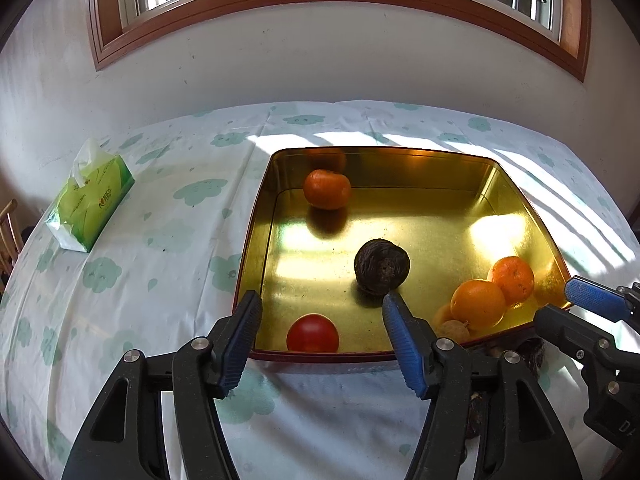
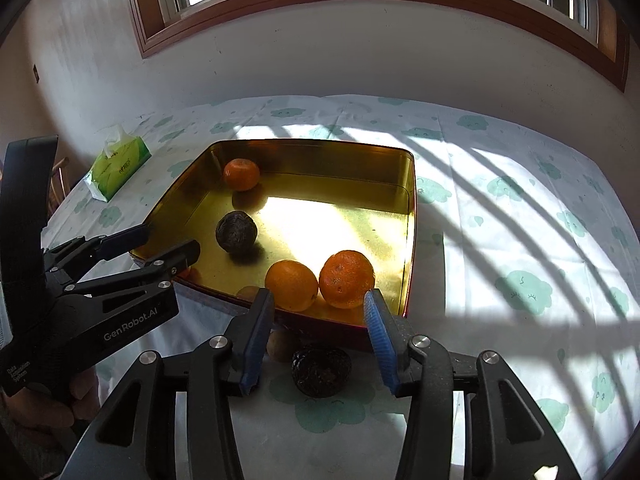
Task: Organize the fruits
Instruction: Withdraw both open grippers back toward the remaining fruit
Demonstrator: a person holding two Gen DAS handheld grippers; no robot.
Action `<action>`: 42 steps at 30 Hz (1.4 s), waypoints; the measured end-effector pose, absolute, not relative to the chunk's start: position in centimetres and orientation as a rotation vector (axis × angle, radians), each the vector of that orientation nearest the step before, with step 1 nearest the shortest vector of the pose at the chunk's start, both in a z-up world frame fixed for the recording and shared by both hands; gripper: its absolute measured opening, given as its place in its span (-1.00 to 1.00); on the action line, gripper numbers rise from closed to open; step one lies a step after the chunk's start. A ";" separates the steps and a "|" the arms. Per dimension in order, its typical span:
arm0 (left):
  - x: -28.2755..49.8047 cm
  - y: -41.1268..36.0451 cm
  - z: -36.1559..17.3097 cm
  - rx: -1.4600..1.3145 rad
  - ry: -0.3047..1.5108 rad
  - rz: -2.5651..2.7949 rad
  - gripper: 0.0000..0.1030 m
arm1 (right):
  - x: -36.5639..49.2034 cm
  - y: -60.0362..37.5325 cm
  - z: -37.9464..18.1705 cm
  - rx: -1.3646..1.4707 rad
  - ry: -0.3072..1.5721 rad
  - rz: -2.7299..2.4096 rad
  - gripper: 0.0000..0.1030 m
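Left wrist view: my left gripper stands parted, nothing between its pads, above the near rim of the gold tin.
Right wrist view: my right gripper is released too, over a dark wrinkled fruit on the cloth outside the tin.
Near fruit: red tomato in the near left corner; two oranges touching at near right.
Middle: dark round fruit.
Far: mandarin in the back corner.
Beyond: tissue pack, well apart.
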State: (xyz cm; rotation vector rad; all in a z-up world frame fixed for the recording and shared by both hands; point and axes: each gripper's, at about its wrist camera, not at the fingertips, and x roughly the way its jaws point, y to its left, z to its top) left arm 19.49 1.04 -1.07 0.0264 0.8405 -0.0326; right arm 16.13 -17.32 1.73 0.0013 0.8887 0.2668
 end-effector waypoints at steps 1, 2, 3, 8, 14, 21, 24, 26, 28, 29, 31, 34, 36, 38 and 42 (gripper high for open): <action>19.3 1.0 -0.9 0.029 0.839 -0.031 0.23 | 16.0 -17.6 1.7 0.005 0.889 0.261 -0.14; 19.1 0.9 -0.8 0.028 0.839 -0.033 0.24 | 15.8 -17.9 1.8 0.008 0.884 0.259 -0.12; 18.9 0.9 -0.7 0.025 0.838 -0.036 0.24 | 15.6 -18.1 1.8 0.006 0.884 0.250 -0.11; 17.5 0.7 0.1 0.028 0.823 -0.041 0.24 | 14.2 -19.1 1.7 0.017 0.890 0.231 -0.10; 14.8 0.8 0.3 0.014 0.822 -0.052 0.24 | 12.4 -19.9 0.6 0.023 0.915 0.215 -0.10; 10.7 1.3 -1.7 0.004 0.871 -0.058 0.24 | 10.1 -20.7 -1.3 0.025 0.961 0.212 -0.10; 9.2 1.7 -2.8 -0.013 0.896 -0.050 0.24 | 9.4 -21.0 -1.7 0.029 0.970 0.211 -0.10; 8.5 2.0 -3.5 -0.029 0.912 -0.047 0.24 | 9.2 -21.0 -2.0 0.029 0.979 0.216 -0.10; 8.1 2.2 -4.1 -0.038 0.927 -0.043 0.24 | 9.1 -20.9 -2.2 0.027 0.985 0.221 -0.10; 7.9 2.2 -4.3 -0.041 0.931 -0.043 0.24 | 9.0 -20.7 -2.4 0.026 0.989 0.225 -0.10; 7.6 2.1 -4.6 -0.043 0.933 -0.045 0.24 | 9.0 -20.4 -2.6 0.023 0.993 0.232 -0.10; 7.3 1.9 -4.8 -0.029 0.931 -0.047 0.24 | 9.1 -19.9 -3.0 0.017 1.003 0.242 -0.11; 7.3 1.7 -4.9 -0.016 0.926 -0.049 0.24 | 9.3 -19.5 -3.1 0.003 0.996 0.242 -0.09; 7.3 1.6 -5.0 -0.005 0.919 -0.047 0.24 | 9.7 -19.1 -3.1 -0.004 0.993 0.247 -0.08; 7.3 1.4 -5.0 -0.002 0.907 -0.050 0.25 | 10.8 -18.2 -3.2 -0.037 0.977 0.246 -0.07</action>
